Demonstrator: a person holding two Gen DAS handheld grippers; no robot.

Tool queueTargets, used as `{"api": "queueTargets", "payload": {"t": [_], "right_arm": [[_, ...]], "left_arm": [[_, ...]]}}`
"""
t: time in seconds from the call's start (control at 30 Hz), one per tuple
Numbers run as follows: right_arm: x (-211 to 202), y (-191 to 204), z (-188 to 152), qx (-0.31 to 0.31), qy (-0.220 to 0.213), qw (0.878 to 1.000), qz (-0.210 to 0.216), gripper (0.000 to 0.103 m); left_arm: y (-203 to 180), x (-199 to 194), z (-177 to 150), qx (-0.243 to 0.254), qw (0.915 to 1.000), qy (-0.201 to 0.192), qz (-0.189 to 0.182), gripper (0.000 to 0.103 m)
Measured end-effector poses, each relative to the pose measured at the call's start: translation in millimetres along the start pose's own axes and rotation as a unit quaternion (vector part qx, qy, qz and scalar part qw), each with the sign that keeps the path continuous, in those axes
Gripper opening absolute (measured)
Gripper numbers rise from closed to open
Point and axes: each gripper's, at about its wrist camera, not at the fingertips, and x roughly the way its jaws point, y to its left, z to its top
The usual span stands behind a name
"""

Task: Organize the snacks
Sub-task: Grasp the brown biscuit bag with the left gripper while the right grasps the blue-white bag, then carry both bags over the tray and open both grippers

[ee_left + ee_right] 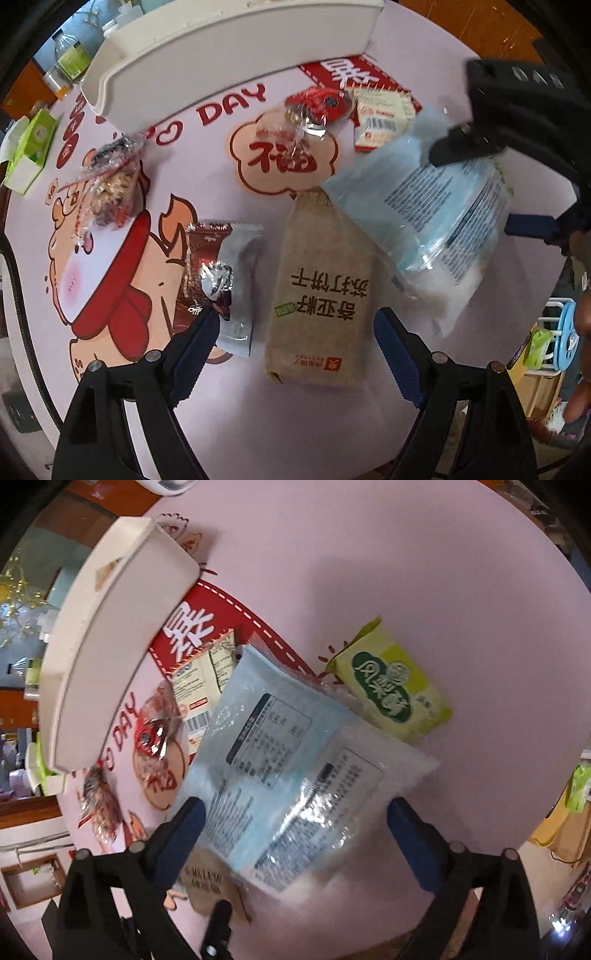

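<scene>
Progress: early, I judge; most snacks lie loose on the table, outside the white tray at its far edge.
Blue packet: mid-table, overlapping the brown cracker bag.
Right gripper: spread wide, straddling the packet, gripping nothing.
Left gripper: open over the bag.

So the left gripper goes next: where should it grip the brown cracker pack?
Probably across the near short end of the brown cracker pack, coming from straight above. It lies flat pointing lengthwise at the left gripper, whose open jaws already straddle its width.
</scene>
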Motion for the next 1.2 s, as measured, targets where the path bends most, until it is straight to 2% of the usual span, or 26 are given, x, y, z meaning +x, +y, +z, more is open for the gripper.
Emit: {"api": "queueTargets", "payload": {"t": [0.17, 0.33, 0.53, 0.6, 0.63, 0.67, 0.7, 0.8, 0.87, 0.93, 1.1, 1.2], "right_arm": [[9.2, 23.0, 2.8, -0.029, -0.022, 0.999, -0.039, 0.103], [20.5, 43.5, 3.2, -0.055, -0.025, 0.995, -0.073, 0.103], [24.4, 52.7, 3.3, -0.079, -0.03, 0.993, -0.083, 0.102], [23.5, 56.9, 1.1, -0.104, -0.033, 0.99, -0.084, 0.1], [22.5, 56.7, -4.7, -0.112, -0.034, 0.989, -0.085, 0.098], [24.7, 61.7, -14.3, -0.124, -0.035, 0.988, -0.086, 0.096], [24.0, 64.2, -17.4, -0.139, -0.036, 0.986, -0.085, 0.095], [18.3, 63.5, -24.0, -0.156, -0.038, 0.984, -0.079, 0.086], [9.1, 62.6, -27.9, -0.166, -0.044, 0.983, -0.069, 0.068], [3.3, 58.1, -29.0, -0.18, -0.042, 0.981, -0.057, 0.061], [-4.8, 54.0, -36.0, -0.201, -0.039, 0.978, -0.041, 0.056], [-18.8, 52.5, -41.7, -0.229, -0.056, 0.971, -0.037, 0.056]], "left_arm": [[4.0, 11.6, -1.1, -0.012, 0.9998, 0.008, -0.017, 0.085], [-1.1, 14.3, -2.3, -0.002, 1.0, 0.0, -0.008, 0.09], [-15.2, 21.7, 1.6, 0.006, 1.0, -0.004, 0.004, 0.092], [-17.7, 20.9, 2.2, 0.005, 1.0, -0.004, 0.006, 0.089], [-20.5, 19.1, 2.4, 0.006, 1.0, -0.006, 0.004, 0.085], [-23.1, 17.1, 2.5, 0.01, 0.9999, -0.009, 0.001, 0.074], [-24.7, 15.4, 2.9, 0.016, 0.9998, -0.013, -0.001, 0.057], [-29.3, 12.8, 4.1, 0.019, 0.9998, -0.012, -0.001, 0.057], [-28.9, 11.6, 4.0, 0.014, 0.9998, -0.011, 0.0, 0.056], [-22.8, 7.8, 2.5, -0.003, 0.9998, -0.006, -0.018, 0.056], [3.8, -13.7, -3.9, -0.047, 0.9984, -0.013, -0.028, 0.056], [15.9, -30.9, -1.2, -0.065, 0.9971, -0.03, -0.026, 0.056]]}}
